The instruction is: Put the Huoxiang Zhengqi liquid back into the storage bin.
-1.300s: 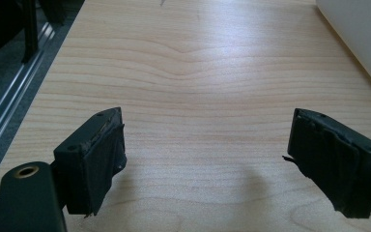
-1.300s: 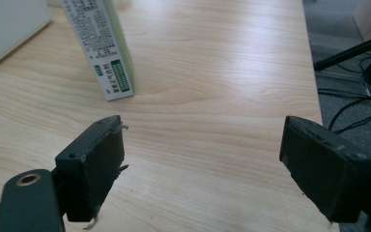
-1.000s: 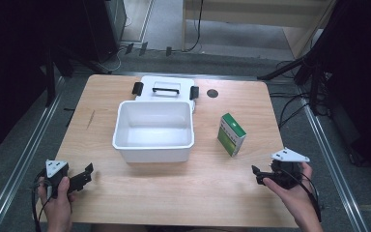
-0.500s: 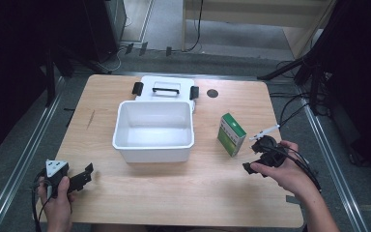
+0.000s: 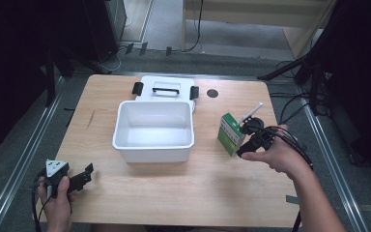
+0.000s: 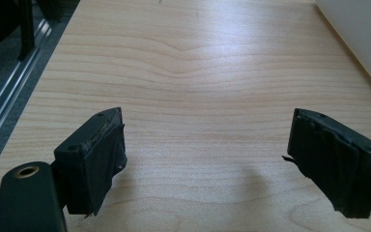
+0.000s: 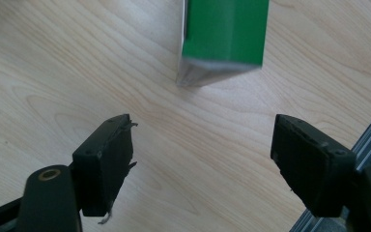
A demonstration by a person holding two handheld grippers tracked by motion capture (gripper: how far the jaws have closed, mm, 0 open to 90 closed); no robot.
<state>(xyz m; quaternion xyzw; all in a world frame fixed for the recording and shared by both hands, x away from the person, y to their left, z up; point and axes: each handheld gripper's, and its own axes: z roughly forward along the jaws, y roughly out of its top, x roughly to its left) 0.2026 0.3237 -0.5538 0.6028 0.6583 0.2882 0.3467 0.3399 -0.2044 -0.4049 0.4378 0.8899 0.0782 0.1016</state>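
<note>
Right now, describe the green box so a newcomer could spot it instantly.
Start at the wooden table and find the big open white bin in its middle. On the bin's right side stands the small green box, just ahead of the open right gripper. It is the one green thing on the table.

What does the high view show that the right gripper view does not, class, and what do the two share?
High view alone: the white tub, its lid behind it, both hands, and the left tongs resting near the table's front corner. Right gripper view alone: the right tongs' jaws standing wide open, with bare wood between them. Shared: the green box just ahead of the right tongs, and the wooden table.
</note>
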